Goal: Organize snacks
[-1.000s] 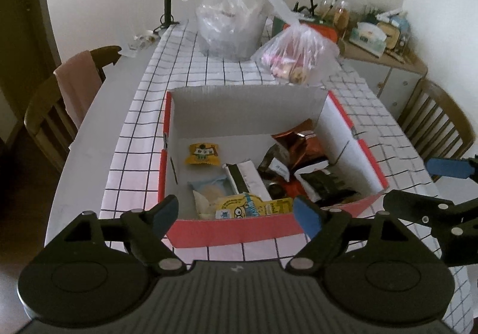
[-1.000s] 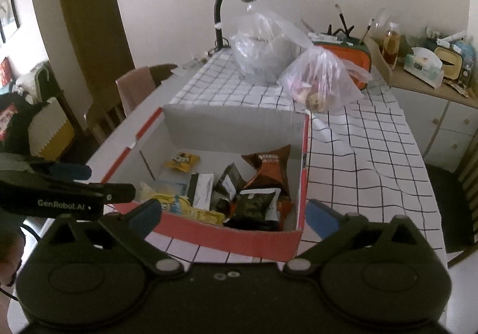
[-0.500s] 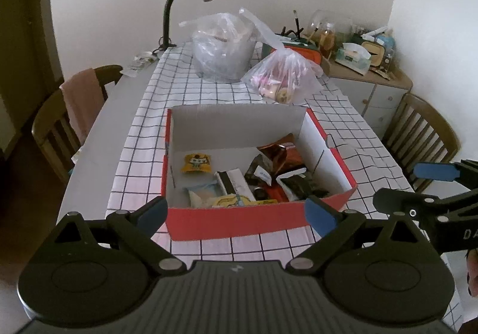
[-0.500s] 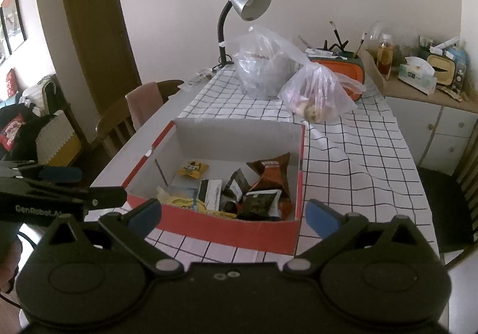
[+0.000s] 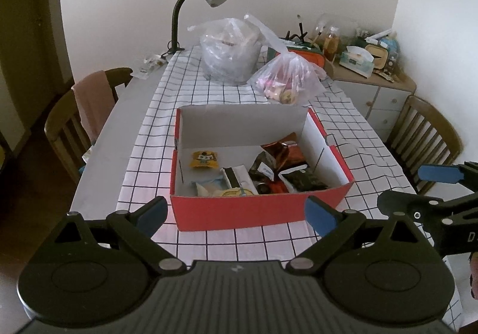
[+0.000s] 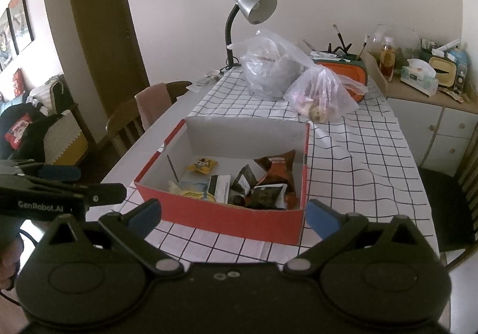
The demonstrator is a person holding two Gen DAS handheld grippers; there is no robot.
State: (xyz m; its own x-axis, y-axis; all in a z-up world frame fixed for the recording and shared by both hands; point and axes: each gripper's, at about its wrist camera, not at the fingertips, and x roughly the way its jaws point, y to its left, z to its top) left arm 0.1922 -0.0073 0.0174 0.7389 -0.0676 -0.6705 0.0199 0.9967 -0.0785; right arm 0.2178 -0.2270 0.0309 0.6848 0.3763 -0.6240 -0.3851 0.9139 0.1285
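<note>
Both grippers hang short of the red cardboard box (image 5: 260,208), each with its blue-padded fingers spread wide and nothing between them. The left gripper (image 5: 236,213) sits at about 6 o'clock of the box in its own view; the right gripper (image 6: 233,214) sits likewise at 6 o'clock in its view, and each shows at the edge of the other's picture.

The snacks are already in the box, crowded toward the near wall: a small yellow packet (image 5: 204,159) lies alone at 10 o'clock on the box floor, a white pouch with a dark band (image 5: 237,177) is near the middle, and a crinkled brown foil bag (image 5: 283,150) leans over dark wrappers (image 5: 301,180) at 3 o'clock. Nothing loose shows on the checked tablecloth (image 5: 209,95) near the box, so my guess is the sorting is close to done, or the next item must come from the clear plastic bags (image 5: 286,80) at 12 o'clock.

To do this step well — choose one target and come in from above the rim, since the thin card wall will flex or slide on the cloth if nudged. The foil and film packs are slick, puffy and crushable; pinch a flat sealed edge rather than the belly, and close gently. The plastic bags are limp and clingy — one gripper should steady the bag while the other draws a snack out
</note>
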